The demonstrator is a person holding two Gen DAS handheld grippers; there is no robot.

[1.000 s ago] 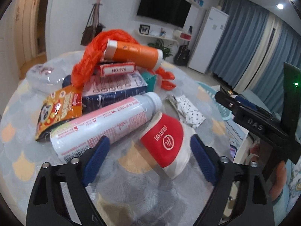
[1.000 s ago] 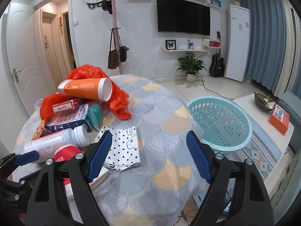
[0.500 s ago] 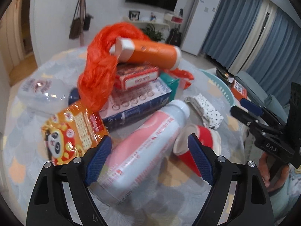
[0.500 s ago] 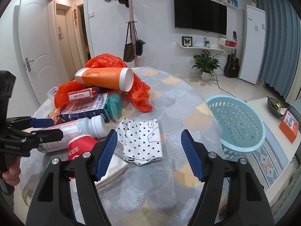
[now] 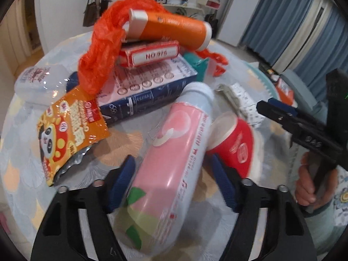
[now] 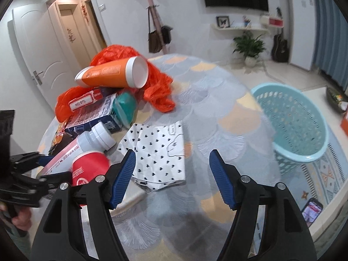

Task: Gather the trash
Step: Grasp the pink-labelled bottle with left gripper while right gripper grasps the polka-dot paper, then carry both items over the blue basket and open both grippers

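Note:
A pile of trash lies on the round table [image 6: 217, 100]. My left gripper [image 5: 171, 180] is open, its blue jaws on either side of a pink-and-white bottle [image 5: 171, 174] lying on its side; I cannot tell if they touch it. A red paper cup [image 5: 235, 143] lies beside the bottle. My right gripper [image 6: 171, 174] is open and empty above a white dotted paper bag [image 6: 158, 152]. The bottle [image 6: 87, 143] and the cup [image 6: 89, 169] also show at the left of the right wrist view.
Behind lie a blue carton [image 5: 141, 87], a red box [image 5: 150, 53], an orange tube [image 5: 169, 30], an orange plastic bag [image 5: 102, 50], a panda snack packet [image 5: 65, 128] and a clear container [image 5: 41, 82]. A light blue basket [image 6: 291, 121] stands on the floor to the right.
My left gripper has moved forward and left, so its jaws now straddle the bottle instead of the cup. My right gripper has moved closer to the dotted bag.

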